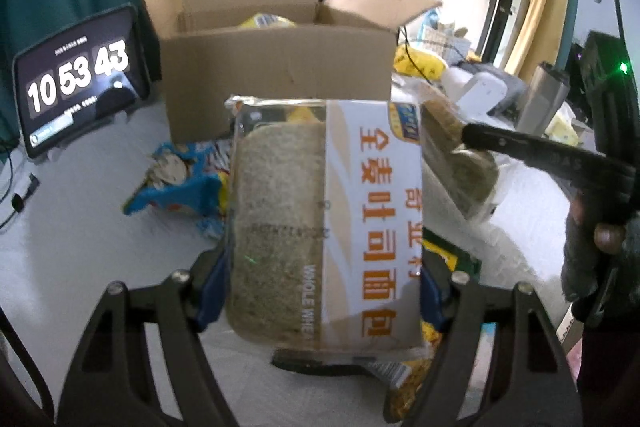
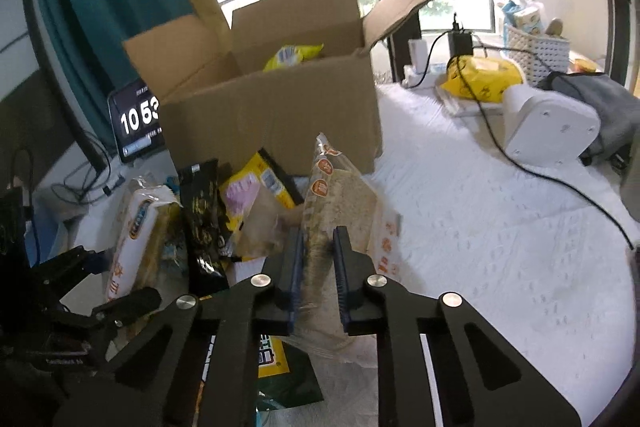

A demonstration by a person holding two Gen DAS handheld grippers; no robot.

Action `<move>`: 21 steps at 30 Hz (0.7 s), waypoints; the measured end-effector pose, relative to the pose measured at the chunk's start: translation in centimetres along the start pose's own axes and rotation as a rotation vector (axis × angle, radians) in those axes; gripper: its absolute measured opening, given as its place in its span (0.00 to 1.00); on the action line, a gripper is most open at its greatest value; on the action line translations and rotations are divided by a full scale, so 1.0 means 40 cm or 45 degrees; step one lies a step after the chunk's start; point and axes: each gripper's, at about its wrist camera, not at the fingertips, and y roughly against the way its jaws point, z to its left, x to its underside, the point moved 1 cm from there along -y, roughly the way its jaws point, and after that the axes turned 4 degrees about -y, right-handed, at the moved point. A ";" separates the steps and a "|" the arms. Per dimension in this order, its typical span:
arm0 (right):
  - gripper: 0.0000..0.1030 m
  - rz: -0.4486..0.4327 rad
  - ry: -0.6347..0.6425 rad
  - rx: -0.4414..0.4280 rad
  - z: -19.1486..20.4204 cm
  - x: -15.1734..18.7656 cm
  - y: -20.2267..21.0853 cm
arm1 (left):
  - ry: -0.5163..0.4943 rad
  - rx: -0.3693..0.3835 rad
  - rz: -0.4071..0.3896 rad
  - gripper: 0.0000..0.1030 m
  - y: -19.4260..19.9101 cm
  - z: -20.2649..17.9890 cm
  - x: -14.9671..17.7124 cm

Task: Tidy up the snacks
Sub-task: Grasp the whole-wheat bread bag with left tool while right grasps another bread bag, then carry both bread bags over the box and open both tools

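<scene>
The left gripper (image 1: 320, 291) pinches a whole-wheat bread pack (image 1: 320, 219) across its width, blue pads pressed against both side edges, holding it up just in front of the cardboard box (image 1: 276, 67). The right gripper (image 2: 316, 267) has its jaws nearly together, squeezing the clear wrapper of a second bread pack (image 2: 340, 203), which stands tilted and is also in front of the box, toward its right corner. Left of that pack, still on the near side of the box, a black snack bag (image 2: 202, 219) and a yellow-and-pink packet (image 2: 252, 191) lean in a loose pile on the white table (image 2: 480, 227). A blue snack bag (image 1: 180, 183) lies flat near the box's front left corner. The box stands open, flaps up, with a yellow packet (image 2: 292, 57) inside it. A clock display (image 1: 80, 79) leans just left of the box. Right of the box and further back sit a yellow bag (image 2: 484, 75) and a white device (image 2: 548, 127).
</scene>
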 end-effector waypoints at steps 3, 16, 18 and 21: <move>0.14 -0.044 0.003 0.003 -0.002 -0.018 0.031 | -0.001 -0.018 -0.037 0.74 0.027 0.010 -0.023; 0.14 -0.196 0.053 -0.023 0.016 -0.130 0.114 | -0.008 -0.091 -0.145 0.74 0.079 0.040 -0.117; 0.14 -0.214 0.068 -0.032 0.022 -0.149 0.120 | -0.009 -0.105 -0.163 0.74 0.085 0.047 -0.133; 0.14 -0.241 0.092 -0.046 0.035 -0.177 0.123 | -0.014 -0.127 -0.186 0.74 0.092 0.053 -0.151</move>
